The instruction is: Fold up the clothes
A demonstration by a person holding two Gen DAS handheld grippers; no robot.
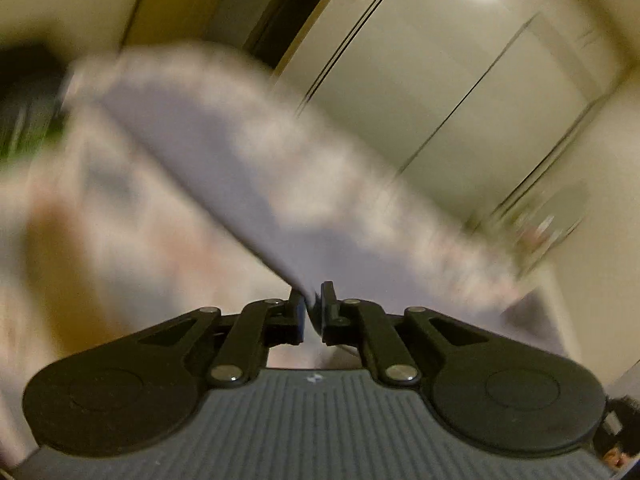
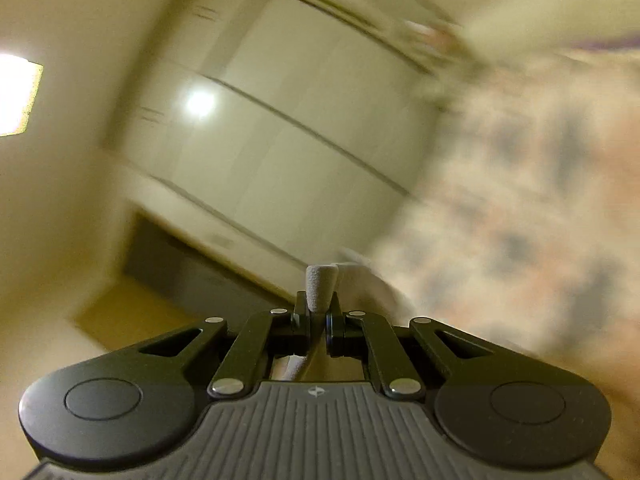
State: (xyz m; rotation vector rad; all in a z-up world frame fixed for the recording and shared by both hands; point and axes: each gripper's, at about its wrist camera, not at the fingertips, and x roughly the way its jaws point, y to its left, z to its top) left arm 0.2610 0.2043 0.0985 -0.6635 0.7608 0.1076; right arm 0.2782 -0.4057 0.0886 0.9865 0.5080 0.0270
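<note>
Two grippers are in view, one per camera, and each is closed on cloth. The left gripper [image 1: 314, 312] has its jaws drawn nearly together on an edge of a pale grey-lilac garment [image 1: 248, 152], which rises from the pinch and spreads away up and to the left, lifted clear and smeared by motion blur. The right gripper [image 2: 318, 320] is likewise pinched tight on a small grey tab of fabric [image 2: 320, 286] standing up between the jaws; whether this tab belongs to the same garment cannot be told from the pictures. A hold at two points, both raised toward the wardrobe doors [image 2: 288, 128], is judged consistent with cloth being held up and spread, as for shaking out or carrying an edge over in a fold; which of these it is cannot be settled. One patterned surface [image 2: 520, 200], blotched pink and blue, is seen at the right of the right view, too blurred to identify. One ceiling light [image 2: 16, 94] is counted.
</note>
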